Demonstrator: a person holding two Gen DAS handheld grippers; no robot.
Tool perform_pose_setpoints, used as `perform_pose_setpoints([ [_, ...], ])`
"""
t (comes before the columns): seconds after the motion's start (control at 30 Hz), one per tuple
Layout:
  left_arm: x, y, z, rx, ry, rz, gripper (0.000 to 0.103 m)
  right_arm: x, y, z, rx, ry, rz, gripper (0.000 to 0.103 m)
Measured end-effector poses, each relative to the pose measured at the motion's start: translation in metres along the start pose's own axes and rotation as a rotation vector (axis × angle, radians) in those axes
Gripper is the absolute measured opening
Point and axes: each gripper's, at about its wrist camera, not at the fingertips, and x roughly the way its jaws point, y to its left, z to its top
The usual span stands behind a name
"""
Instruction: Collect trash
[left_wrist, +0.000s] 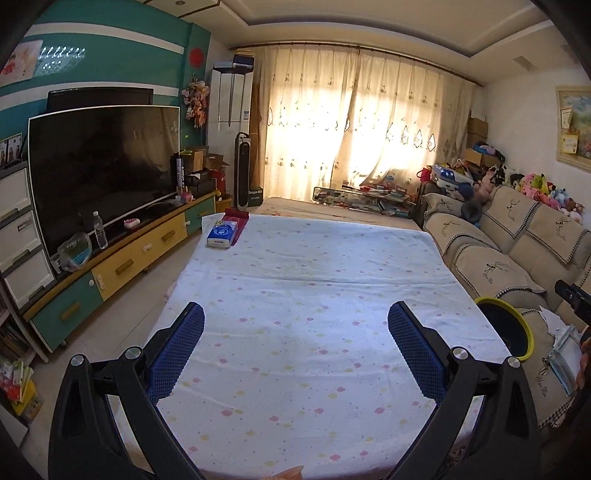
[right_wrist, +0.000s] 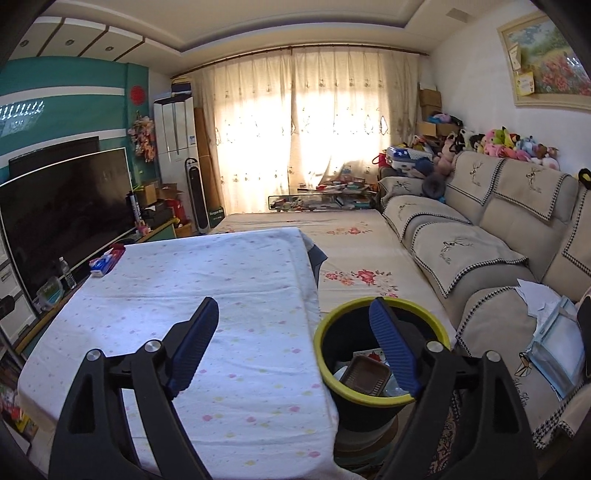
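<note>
A black bin with a yellow rim (right_wrist: 384, 398) stands on the floor between the table and the sofa; a brown tray (right_wrist: 364, 376) and other scraps lie inside it. In the left wrist view the bin (left_wrist: 508, 328) shows at the table's right edge. My right gripper (right_wrist: 293, 314) hangs open above the table's right edge and the bin, with nothing between its blue pads. My left gripper (left_wrist: 295, 317) is open over the white dotted tablecloth (left_wrist: 303, 280), also holding nothing. A blue tissue pack (left_wrist: 221, 234) lies at the table's far left corner beside a red box (left_wrist: 236, 216).
A beige sofa (right_wrist: 480, 236) runs along the right, with papers and a plastic bag (right_wrist: 557, 339) on its near seat. A TV (left_wrist: 99, 170) on a yellow and green cabinet (left_wrist: 136, 258) lines the left wall, with a water bottle (left_wrist: 99, 230). A glass coffee table (right_wrist: 321, 199) stands by the curtains.
</note>
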Motion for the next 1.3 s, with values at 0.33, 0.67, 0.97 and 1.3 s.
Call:
perform_pose_setpoints([
  [0.33, -0.023, -0.018, 0.009, 0.032, -0.053, -0.037, 0.098, -0.021, 0.013, -0.010, -0.012, -0.005, -0.004, 0.087],
  [0.67, -0.025, -0.026, 0.013, 0.032, -0.045, -0.040, 0.098, -0.014, 0.011, -0.016, -0.001, 0.012, 0.009, 0.087],
  [0.97, -0.024, -0.031, 0.011, 0.046, -0.039, -0.050, 0.098, -0.016, 0.008, -0.016, 0.010, 0.003, -0.002, 0.087],
  [1.3, -0.023, -0.034, 0.011, 0.053, -0.036, -0.065, 0.098, -0.017, 0.003, -0.015, 0.022, 0.001, -0.010, 0.087],
])
